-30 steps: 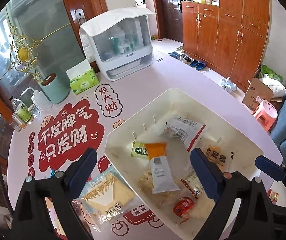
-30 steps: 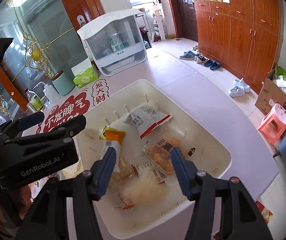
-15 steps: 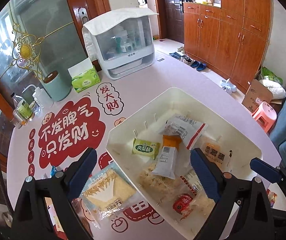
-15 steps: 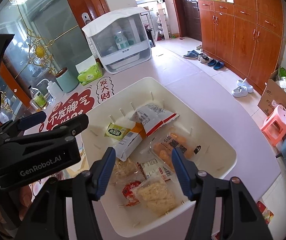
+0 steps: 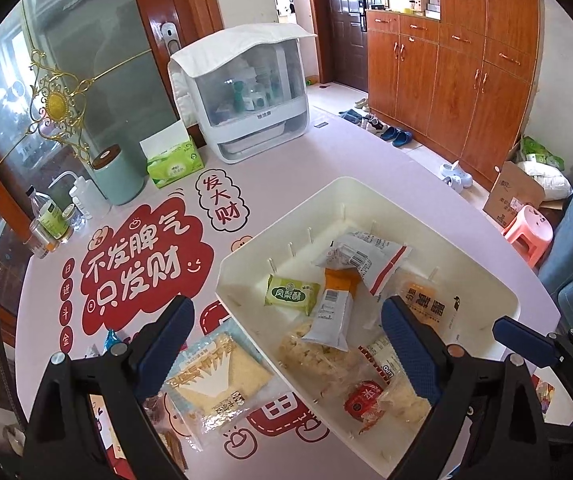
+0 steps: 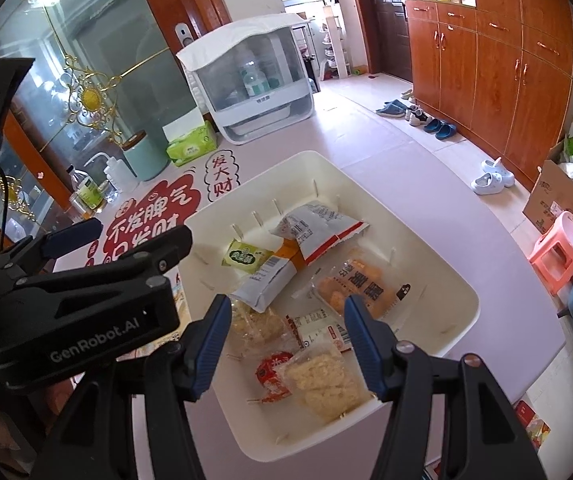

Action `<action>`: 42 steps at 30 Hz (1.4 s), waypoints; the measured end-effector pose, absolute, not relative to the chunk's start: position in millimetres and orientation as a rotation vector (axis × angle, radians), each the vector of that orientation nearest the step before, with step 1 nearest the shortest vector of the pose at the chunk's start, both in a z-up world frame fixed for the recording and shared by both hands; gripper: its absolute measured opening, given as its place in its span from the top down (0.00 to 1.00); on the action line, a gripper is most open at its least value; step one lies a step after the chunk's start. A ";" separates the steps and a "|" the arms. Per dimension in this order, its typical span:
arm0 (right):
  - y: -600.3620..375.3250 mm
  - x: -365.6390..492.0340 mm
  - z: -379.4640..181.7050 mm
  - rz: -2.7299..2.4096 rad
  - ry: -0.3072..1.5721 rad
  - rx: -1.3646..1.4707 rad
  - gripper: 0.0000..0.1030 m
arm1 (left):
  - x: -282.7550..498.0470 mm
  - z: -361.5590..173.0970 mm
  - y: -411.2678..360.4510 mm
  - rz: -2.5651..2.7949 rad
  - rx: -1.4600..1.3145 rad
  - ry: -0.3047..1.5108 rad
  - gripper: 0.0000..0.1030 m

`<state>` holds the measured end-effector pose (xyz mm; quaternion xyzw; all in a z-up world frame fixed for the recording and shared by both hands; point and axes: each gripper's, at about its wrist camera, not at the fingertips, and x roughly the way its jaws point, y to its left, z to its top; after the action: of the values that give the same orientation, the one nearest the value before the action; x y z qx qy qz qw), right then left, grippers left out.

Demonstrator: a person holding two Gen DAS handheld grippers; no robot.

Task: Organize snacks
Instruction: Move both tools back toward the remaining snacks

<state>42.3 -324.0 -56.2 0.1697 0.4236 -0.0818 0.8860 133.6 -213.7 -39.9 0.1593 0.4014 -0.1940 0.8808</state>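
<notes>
Two grippers hover empty over the table (image 5: pixel 366 160). White bin (image 5: pixel 482 276) already holds most snacks; cracker pack (image 5: pixel 218 376) lies outside, touching its left wall. Left gripper (image 5: pixel 286 344), jaws wide & unloaded, sits just above it: drop straight, pinch pack edges, lift clear of the wall. Right gripper (image 6: pixel 286 344) half-open, nothing held.

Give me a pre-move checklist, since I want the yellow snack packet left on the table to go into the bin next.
1. Left claw open and empty: ok.
2. Right claw open and empty: ok.
3. Yellow snack packet flat on the table, outside the white bin: ok.
4. Nothing lying on the packet: ok.
5. Free floor in the bin's far half: ok.
6. Other loose packets by the near left edge: cannot tell.
</notes>
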 end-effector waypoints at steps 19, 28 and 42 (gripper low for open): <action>-245.2 63.1 -25.3 -0.109 0.782 0.215 0.42 | 140.3 -10.7 -90.2 -0.222 0.193 0.792 0.09; -170.0 90.3 -11.8 -0.028 0.716 0.116 0.42 | 157.7 3.5 16.2 -0.051 0.116 0.764 0.09; -93.8 131.7 -23.9 0.046 0.719 0.115 0.43 | 189.2 -18.5 132.3 0.103 0.071 0.795 0.09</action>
<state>131.7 -93.8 -23.9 0.0560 0.3516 0.0223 0.9342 189.2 132.3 -18.5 0.0344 0.3870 0.0499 0.9201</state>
